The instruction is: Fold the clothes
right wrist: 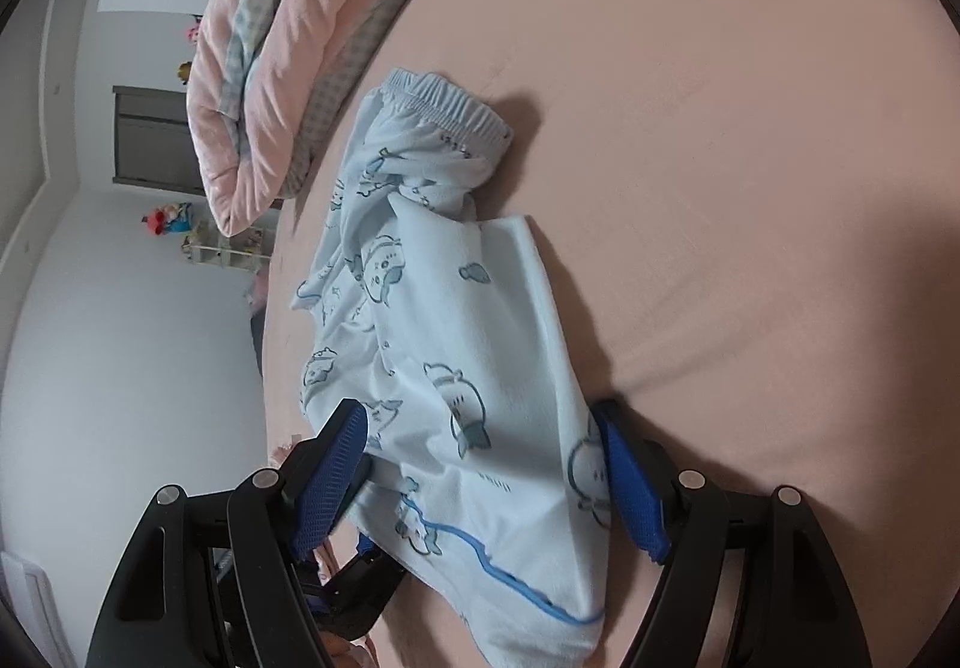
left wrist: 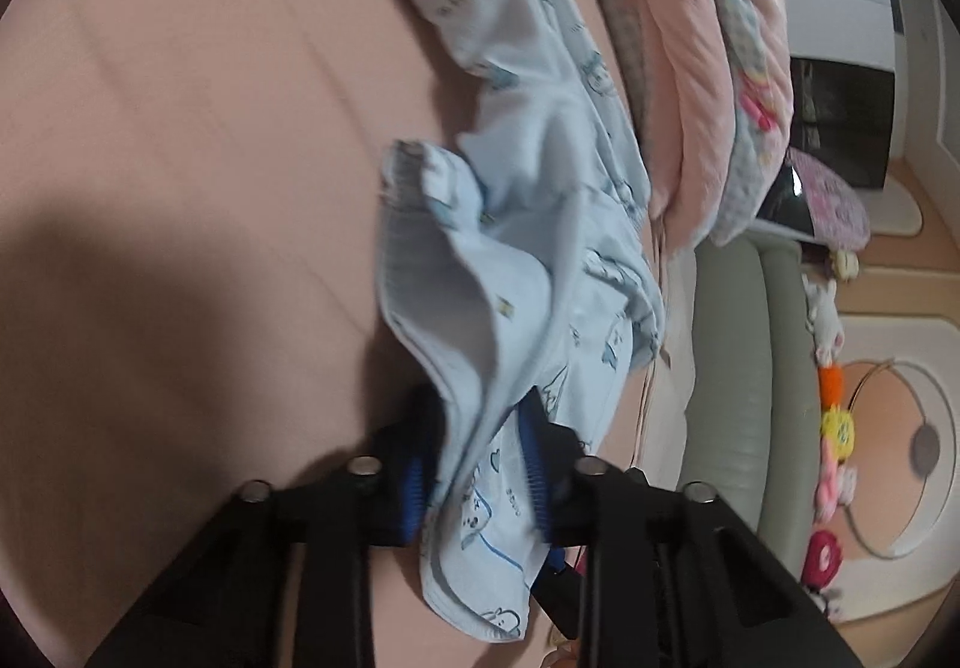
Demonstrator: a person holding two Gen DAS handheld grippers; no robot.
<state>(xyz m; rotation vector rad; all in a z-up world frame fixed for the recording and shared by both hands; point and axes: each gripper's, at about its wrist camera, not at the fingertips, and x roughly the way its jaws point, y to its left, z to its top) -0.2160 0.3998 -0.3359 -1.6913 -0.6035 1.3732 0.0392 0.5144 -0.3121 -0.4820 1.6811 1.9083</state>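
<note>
Pale blue pyjama pants (right wrist: 456, 344), printed with small cartoon animals and edged with a blue line, lay crumpled on the pink sheet (right wrist: 720, 128) of a bed, near its edge. Elastic waistband (right wrist: 447, 107) at the far end in the right wrist view, bunched and slightly raised. Fabric twisted at mid-length; the near part ran flatter toward the camera.

Left gripper (left wrist: 474, 464): blue pads (left wrist: 535, 473) closed in on a fold of the pants, cloth pinched between them and lifted off the sheet, a loose end hanging below the fingers. This view was motion-blurred.

Right gripper (right wrist: 486, 470): fingers spread wide, one blue pad (right wrist: 630, 479) on each side of the near part of the pants; cloth lay between them without being clamped. Whether the pads touched the fabric could not be told.

A folded pink quilt (right wrist: 252, 68) with a checked, patterned lining sat along the bed edge just beside the pants. Beyond the bed: a grey-green padded bumper (left wrist: 738, 356), soft toys (left wrist: 831, 428) in a row on a floor mat, and white walls with a dark door.
</note>
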